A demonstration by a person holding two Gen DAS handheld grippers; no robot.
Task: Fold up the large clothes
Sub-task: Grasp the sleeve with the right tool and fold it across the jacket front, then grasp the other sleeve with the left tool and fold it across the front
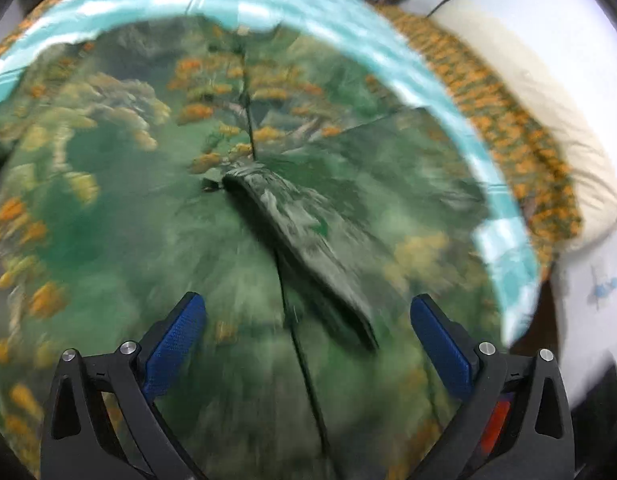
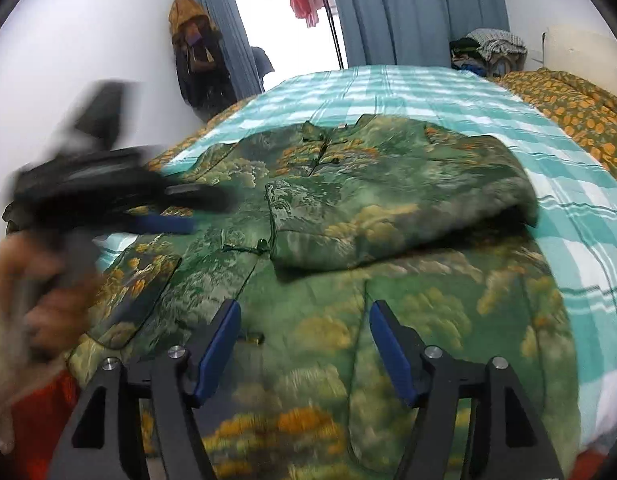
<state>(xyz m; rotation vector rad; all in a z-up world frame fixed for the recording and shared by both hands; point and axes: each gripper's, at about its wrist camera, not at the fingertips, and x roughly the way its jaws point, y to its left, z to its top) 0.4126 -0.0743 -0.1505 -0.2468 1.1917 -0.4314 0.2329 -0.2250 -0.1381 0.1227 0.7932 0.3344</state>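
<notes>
We see the green printed jacket (image 2: 348, 208) spread on the bed (image 2: 568, 184), over its teal checked sheet, one sleeve folded across the front; our right gripper (image 2: 304, 344) hovers above the hem, fingers (image 2: 220, 344) released, nothing between; our left gripper (image 1: 308, 340), blurred, likewise spread wide above the cloth, holding nothing.

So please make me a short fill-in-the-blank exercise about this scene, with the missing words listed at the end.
1. The green garment lies on a ____ with a teal checked sheet.
2. One sleeve is folded ____ the garment's front.
3. The right gripper has its jaws ____, with nothing between them.
4. The left gripper hovers ____ the garment.

Missing words: bed; over; open; above
</notes>
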